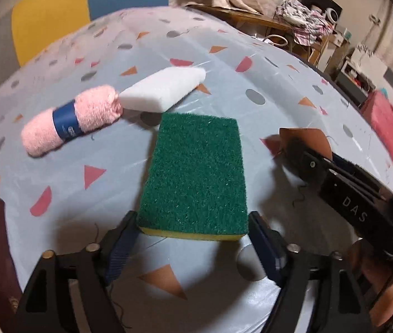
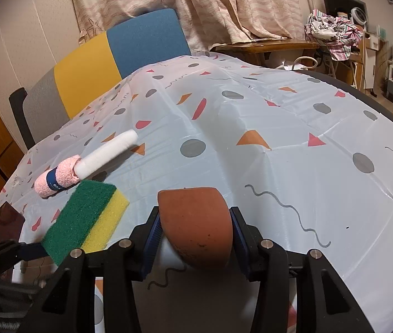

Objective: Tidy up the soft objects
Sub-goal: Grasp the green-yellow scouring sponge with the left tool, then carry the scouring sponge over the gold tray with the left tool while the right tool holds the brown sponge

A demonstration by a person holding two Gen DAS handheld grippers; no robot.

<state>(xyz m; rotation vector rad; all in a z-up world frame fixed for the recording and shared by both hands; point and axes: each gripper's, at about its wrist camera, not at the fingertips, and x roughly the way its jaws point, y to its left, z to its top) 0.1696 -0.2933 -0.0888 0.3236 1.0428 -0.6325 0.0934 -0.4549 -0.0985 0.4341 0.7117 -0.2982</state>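
A green scouring sponge with a yellow base (image 1: 196, 172) lies lengthwise ahead of my left gripper (image 1: 192, 216). The blue pads meet its two near corners, and a broad shadow spreads under that end. Beyond its far end lie a rolled pink towel with a blue band (image 1: 68, 122) and a white sponge block (image 1: 163, 88), end to end on the patterned tablecloth (image 1: 252, 83). My right gripper (image 2: 193, 213) is shut on a rounded brown sponge (image 2: 196, 222), hanging to the right of the green sponge (image 2: 82, 222). It also shows in the left wrist view, right gripper (image 1: 293, 149).
A chair with a grey, yellow and blue back (image 2: 113, 55) stands behind the table's far left side. A dark maroon thing (image 2: 10, 216) sits at the left table edge. A wooden desk with a clothes pile (image 2: 332, 33) is at the back right, curtains (image 2: 196, 5) behind.
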